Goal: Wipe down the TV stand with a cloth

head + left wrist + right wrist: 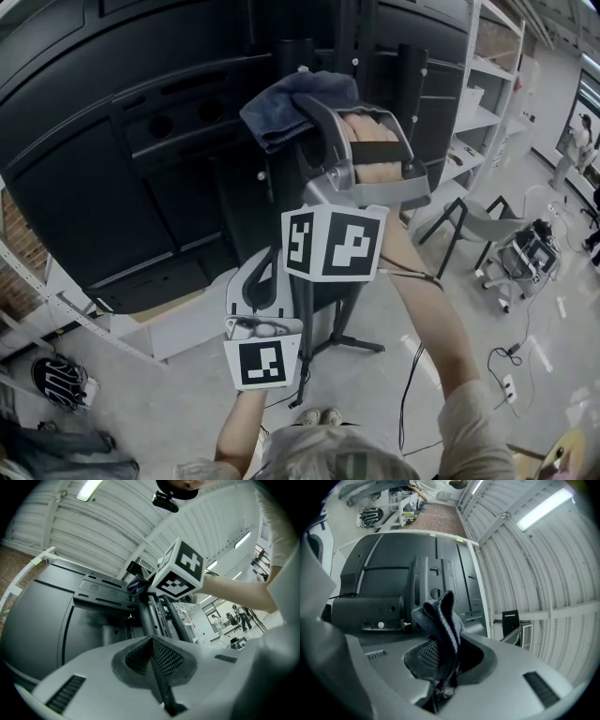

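Observation:
A dark blue cloth [286, 105] is clamped in my right gripper [305, 111], held high against the black back of a large TV [112, 141] and its mounting column [295, 56]. In the right gripper view the cloth [440, 620] stands bunched between the shut jaws of the right gripper [440, 646], with the TV's rear panel [389, 569] just beyond. My left gripper [255, 278] hangs lower, near the stand's pole [305, 319], jaws shut and empty. The left gripper [152, 644] looks up at the stand's posts [149, 616] and the right gripper's marker cube [180, 573].
The stand's black legs [352, 342] spread on the grey floor. A white metal shelf rack [492, 103] stands to the right, another rack frame [56, 300] to the left. A stool [469, 220], a wheeled device [530, 253] and cables [506, 352] lie at the right.

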The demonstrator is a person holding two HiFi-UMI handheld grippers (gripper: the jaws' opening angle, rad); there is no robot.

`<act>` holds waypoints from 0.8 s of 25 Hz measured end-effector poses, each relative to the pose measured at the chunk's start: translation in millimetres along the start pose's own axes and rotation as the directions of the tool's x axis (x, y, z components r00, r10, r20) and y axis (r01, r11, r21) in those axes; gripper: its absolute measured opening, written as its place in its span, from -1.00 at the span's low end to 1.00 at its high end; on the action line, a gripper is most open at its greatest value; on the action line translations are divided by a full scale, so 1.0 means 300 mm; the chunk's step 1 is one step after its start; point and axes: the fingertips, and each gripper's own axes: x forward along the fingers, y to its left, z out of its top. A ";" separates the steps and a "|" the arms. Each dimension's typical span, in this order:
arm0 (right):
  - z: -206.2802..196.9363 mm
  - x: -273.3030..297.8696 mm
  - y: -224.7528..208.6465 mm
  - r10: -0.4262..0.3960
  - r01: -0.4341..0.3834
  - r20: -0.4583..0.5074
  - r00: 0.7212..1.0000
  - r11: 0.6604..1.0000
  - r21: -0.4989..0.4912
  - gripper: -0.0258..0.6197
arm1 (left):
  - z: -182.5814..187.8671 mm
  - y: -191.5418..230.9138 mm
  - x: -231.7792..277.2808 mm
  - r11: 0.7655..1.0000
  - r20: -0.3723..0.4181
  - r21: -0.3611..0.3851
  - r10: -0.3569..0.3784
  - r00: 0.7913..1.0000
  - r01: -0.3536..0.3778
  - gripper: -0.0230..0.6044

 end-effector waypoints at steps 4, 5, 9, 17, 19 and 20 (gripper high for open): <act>-0.024 -0.041 0.075 0.024 -0.024 -0.012 1.000 1.000 0.017 -0.73 | 0.007 0.040 -0.021 0.999 -0.003 0.005 0.032 0.999 -0.032 -0.88; -0.030 -0.051 0.095 0.030 -0.030 -0.016 0.999 0.999 0.020 -0.73 | 0.011 0.042 -0.025 0.999 0.000 0.011 0.033 0.999 -0.033 -0.88; -0.047 -0.085 0.155 0.036 -0.034 -0.031 0.999 0.999 0.040 -0.73 | 0.006 0.036 -0.037 1.000 -0.006 0.018 0.026 1.000 -0.026 -0.88; -0.097 -0.151 0.321 0.147 -0.142 -0.068 0.987 0.987 0.075 -0.73 | -0.016 0.030 -0.054 1.000 -0.025 0.000 0.022 0.999 -0.022 -0.88; -0.111 -0.174 0.371 0.167 -0.160 -0.080 0.983 0.984 0.082 -0.73 | -0.018 0.031 -0.061 1.000 -0.030 0.001 0.022 0.999 -0.022 -0.88; -0.116 -0.185 0.395 0.178 -0.170 -0.084 0.980 0.981 0.091 -0.73 | -0.021 0.033 -0.064 1.000 -0.033 0.001 0.023 0.999 -0.023 -0.88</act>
